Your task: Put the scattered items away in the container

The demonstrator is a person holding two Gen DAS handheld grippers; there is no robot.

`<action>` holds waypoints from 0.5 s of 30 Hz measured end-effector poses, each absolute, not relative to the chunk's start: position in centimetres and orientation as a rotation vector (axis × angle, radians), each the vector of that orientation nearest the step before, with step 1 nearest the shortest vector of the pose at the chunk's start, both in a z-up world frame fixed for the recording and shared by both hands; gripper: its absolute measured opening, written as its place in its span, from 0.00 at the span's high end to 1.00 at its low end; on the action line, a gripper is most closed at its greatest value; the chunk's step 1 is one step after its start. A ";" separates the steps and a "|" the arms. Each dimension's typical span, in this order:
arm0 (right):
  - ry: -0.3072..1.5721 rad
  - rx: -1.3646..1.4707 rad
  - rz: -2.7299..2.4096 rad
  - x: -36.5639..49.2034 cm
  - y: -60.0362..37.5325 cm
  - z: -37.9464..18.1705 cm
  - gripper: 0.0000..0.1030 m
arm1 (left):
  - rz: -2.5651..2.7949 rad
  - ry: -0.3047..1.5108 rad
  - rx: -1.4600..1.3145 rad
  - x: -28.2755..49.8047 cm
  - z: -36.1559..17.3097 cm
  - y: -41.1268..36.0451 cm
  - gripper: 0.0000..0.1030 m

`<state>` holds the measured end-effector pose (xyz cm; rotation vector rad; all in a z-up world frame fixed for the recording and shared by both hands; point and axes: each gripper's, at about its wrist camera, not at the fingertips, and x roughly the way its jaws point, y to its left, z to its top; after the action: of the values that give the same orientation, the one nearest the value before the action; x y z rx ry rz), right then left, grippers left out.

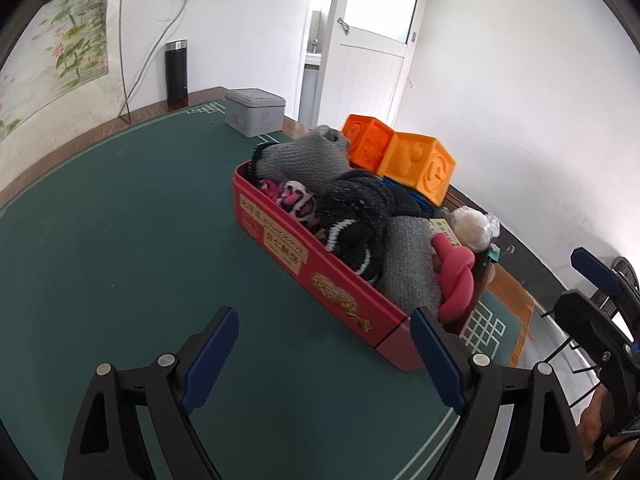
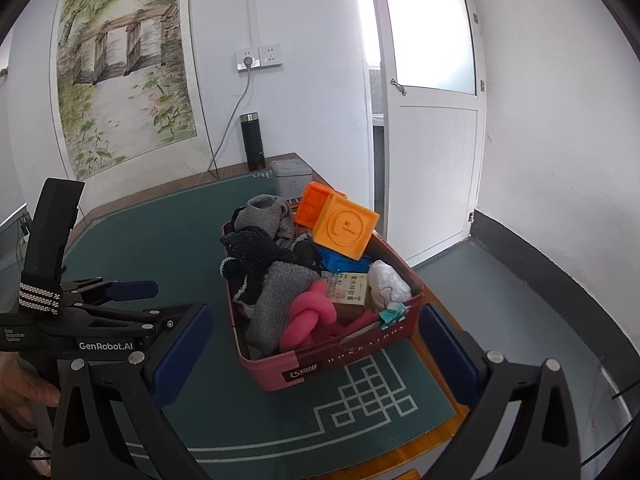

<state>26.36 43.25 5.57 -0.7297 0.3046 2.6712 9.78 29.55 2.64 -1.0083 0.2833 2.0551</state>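
A red tin [image 1: 320, 276] [image 2: 352, 356] stands on the green mat [image 1: 120, 240], heaped full. Grey and dark socks [image 2: 272, 304], two orange cubes [image 1: 400, 156] [image 2: 344, 228], a pink knotted toy [image 2: 308, 320], a white bag [image 2: 388, 280], a small yellow box [image 2: 346, 290] and a teal clip [image 2: 392, 314] lie in it. My left gripper [image 1: 322, 340] is open and empty, just short of the tin's long side. Facing the tin's near short end, my right gripper [image 2: 314, 320] is open wide, with nothing between its pads. Each gripper shows at the edge of the other's view.
A grey lidded tin [image 1: 255, 112] [image 2: 291, 178] and a black flask [image 1: 176, 70] [image 2: 252, 142] stand at the table's far edge by the wall. The red tin sits close to the table's right edge [image 2: 436, 364], with grey floor and a white door beyond.
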 end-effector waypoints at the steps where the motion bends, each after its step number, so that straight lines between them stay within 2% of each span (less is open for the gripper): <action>1: 0.325 -0.726 2.673 26.7 43.4 5.4 0.00 | 2.055 0.292 -1.005 10.1 2.7 29.7 0.13; 15: 0.254 -0.734 2.687 28.0 41.6 5.3 0.00 | 2.124 0.318 -0.947 12.0 4.1 29.6 0.13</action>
<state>27.99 41.65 5.32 -0.7336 0.2535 2.6865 12.01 29.57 4.06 -0.9470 0.3177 2.1236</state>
